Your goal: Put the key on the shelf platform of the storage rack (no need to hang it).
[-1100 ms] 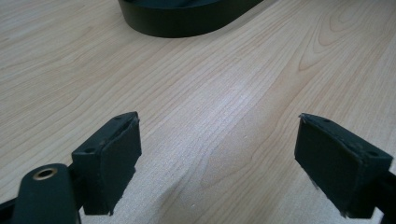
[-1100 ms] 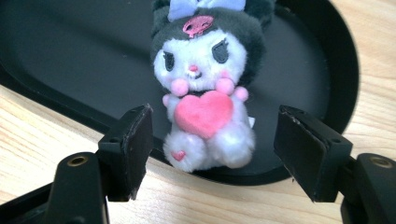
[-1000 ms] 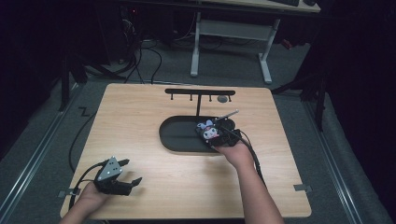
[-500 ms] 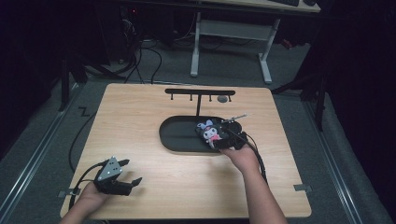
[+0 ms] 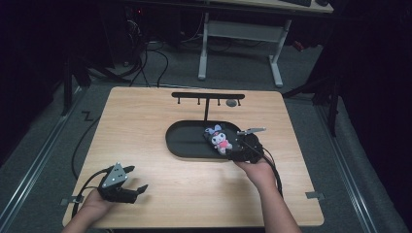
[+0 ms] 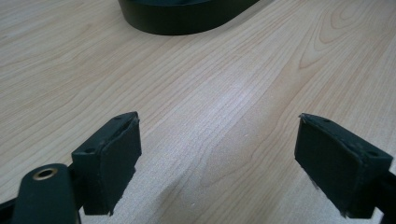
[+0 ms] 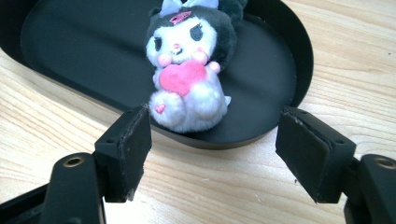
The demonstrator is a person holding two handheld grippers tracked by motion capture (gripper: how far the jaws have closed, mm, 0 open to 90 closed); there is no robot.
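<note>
Small plush toy lying in right end of black oval tray, feet at the near rim, head toward tray middle. Right claw spread wide just short of the rim, pads either side of the plush's base, nothing pinched; jaws just nudged inward, nothing between them. Left claw spread apart over bare worktop, idle, well away from tray. Probably light, soft, squashy, fuzzy so not slippery, not fragile. Best grip likely across the white body below the pink heart; head wider, ears floppy.
</note>
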